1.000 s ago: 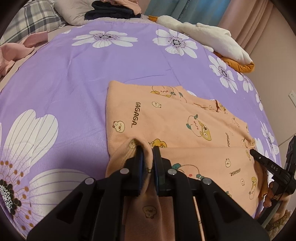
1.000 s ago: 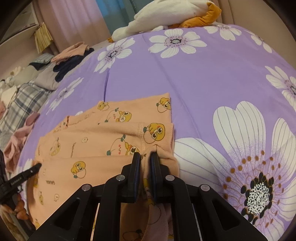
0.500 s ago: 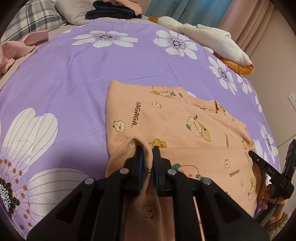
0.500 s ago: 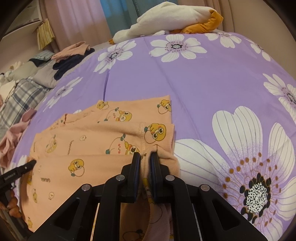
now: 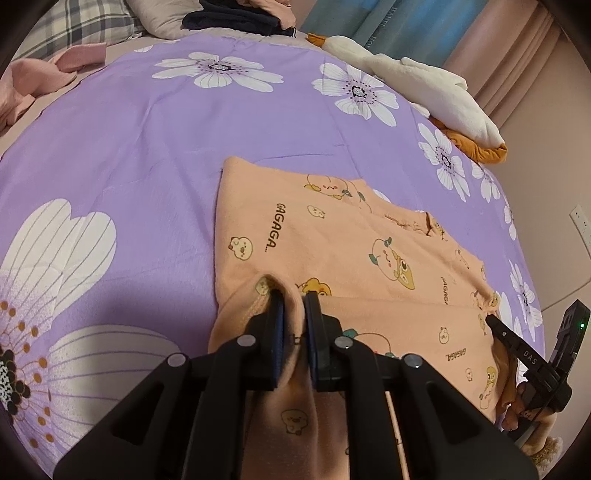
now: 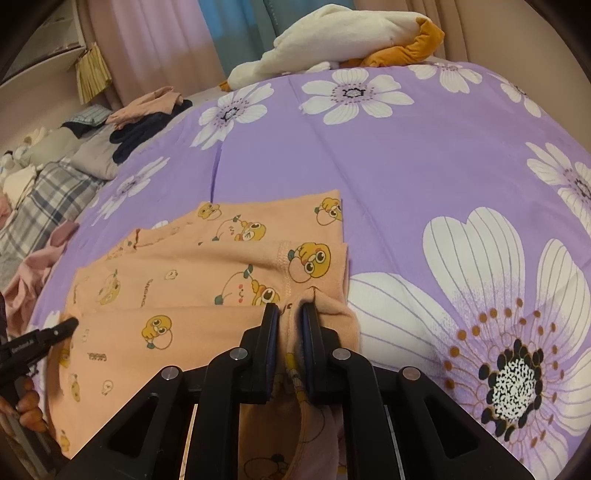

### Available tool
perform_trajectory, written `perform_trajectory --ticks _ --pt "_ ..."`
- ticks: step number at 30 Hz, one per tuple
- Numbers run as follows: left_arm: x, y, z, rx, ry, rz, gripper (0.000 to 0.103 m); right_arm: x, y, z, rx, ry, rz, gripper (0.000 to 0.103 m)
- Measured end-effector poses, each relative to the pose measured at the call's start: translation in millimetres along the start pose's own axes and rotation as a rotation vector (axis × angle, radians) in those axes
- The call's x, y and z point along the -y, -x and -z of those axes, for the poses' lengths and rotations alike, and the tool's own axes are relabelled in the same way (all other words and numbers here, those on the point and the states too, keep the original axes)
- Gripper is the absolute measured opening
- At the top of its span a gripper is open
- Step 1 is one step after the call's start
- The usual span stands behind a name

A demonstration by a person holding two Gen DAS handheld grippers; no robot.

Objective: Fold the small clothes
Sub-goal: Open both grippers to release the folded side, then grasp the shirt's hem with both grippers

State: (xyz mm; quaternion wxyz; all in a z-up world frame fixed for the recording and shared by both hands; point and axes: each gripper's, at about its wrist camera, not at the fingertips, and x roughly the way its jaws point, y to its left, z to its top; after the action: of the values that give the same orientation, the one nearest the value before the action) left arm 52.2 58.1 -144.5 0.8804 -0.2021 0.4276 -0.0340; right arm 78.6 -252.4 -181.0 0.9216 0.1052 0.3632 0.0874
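Observation:
A small peach garment (image 5: 343, 243) printed with cartoon animals lies on a purple flowered bedspread (image 5: 122, 147). Its near half is folded up over the far half. My left gripper (image 5: 293, 299) is shut on the garment's near left corner. My right gripper (image 6: 290, 310) is shut on the near right corner of the same garment (image 6: 221, 291). Each gripper shows at the edge of the other's view: the right one (image 5: 524, 354) and the left one (image 6: 40, 338). The cloth hangs down between the fingers toward me.
A white and orange plush toy (image 5: 436, 96) lies at the bed's far edge. Dark and pink clothes (image 5: 236, 18) are piled near a plaid pillow (image 6: 48, 195). Pink cloth (image 5: 33, 81) lies at the left. Curtains and a wall stand behind.
Both grippers have moved slightly forward over the bed, carrying the held edge with them. The fold line has barely shifted. Both stay shut on the cloth.

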Motion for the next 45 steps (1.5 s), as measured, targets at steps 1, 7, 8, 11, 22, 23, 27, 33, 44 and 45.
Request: perform_trajectory --ticks 1,7,8,11,22,23,27,33,44,45 --pt "2 1 1 0.0 -0.014 -0.001 0.019 -1 0 0 0.0 0.003 -0.001 0.011" --pt "19 26 7 0.061 -0.066 -0.012 0.054 -9 0 1 0.003 0.041 -0.021 0.033" --pt "20 32 8 0.077 -0.068 -0.026 0.055 -11 2 2 0.003 0.052 -0.028 0.038" --pt "18 50 10 0.091 -0.071 -0.017 0.056 -14 6 4 0.007 0.075 -0.04 0.053" --pt "-3 76 44 -0.058 0.006 0.019 0.067 -1 38 17 -0.048 0.021 0.019 0.071" --pt "-3 77 49 -0.067 0.001 0.017 0.067 3 42 22 -0.057 0.012 0.022 0.071" --pt "-3 77 62 -0.094 -0.027 0.011 0.067 15 55 39 -0.09 -0.029 0.002 0.071" --pt "-4 57 74 -0.164 0.004 0.081 0.064 11 58 56 -0.129 -0.02 -0.055 0.071" --pt "1 58 79 -0.152 0.0 0.092 0.006 3 60 55 -0.095 0.005 -0.029 0.009" --pt "0 62 77 -0.15 0.008 0.103 0.006 3 64 54 -0.086 0.003 -0.034 0.009"
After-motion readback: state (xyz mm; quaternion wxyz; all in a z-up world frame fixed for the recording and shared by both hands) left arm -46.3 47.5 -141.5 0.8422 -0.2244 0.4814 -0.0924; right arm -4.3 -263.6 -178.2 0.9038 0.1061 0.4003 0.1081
